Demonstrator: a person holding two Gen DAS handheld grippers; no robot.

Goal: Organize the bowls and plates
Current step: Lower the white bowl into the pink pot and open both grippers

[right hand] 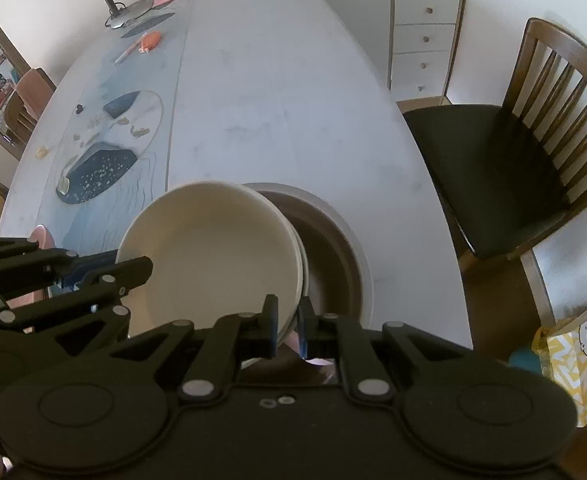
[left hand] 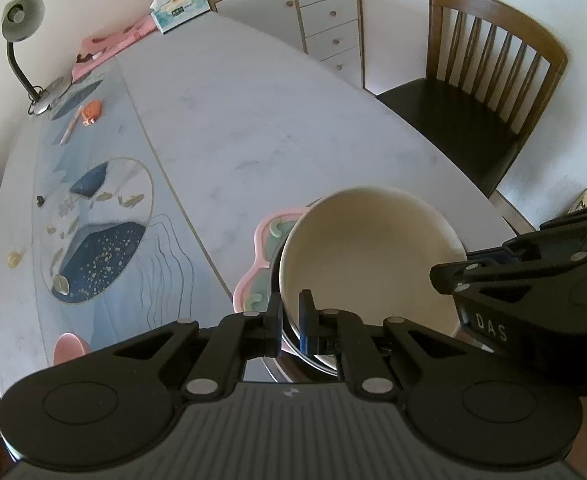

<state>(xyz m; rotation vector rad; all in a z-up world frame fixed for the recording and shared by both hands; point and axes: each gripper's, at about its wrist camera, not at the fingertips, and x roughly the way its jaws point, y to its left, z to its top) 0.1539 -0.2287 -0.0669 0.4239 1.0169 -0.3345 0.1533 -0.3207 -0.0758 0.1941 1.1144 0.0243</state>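
Both my hand-held grippers, left and right, clench opposite rims of the cream bowl, sharing its weight. It hangs tilted over the grey bowl on the table, ready to nest

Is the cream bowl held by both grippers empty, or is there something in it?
Empty. In both wrist views the cream bowl's inside shows bare down to the bottom, with no food, liquid or dish in it.

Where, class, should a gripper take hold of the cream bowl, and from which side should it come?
Grip the thin rim of the cream bowl, pinching the wall between inside and outside. Come from above at the near edge, as the right gripper and the left gripper do. The bowl is too wide for the jaws to span, and it sits over a grey bowl, which hides its sides.
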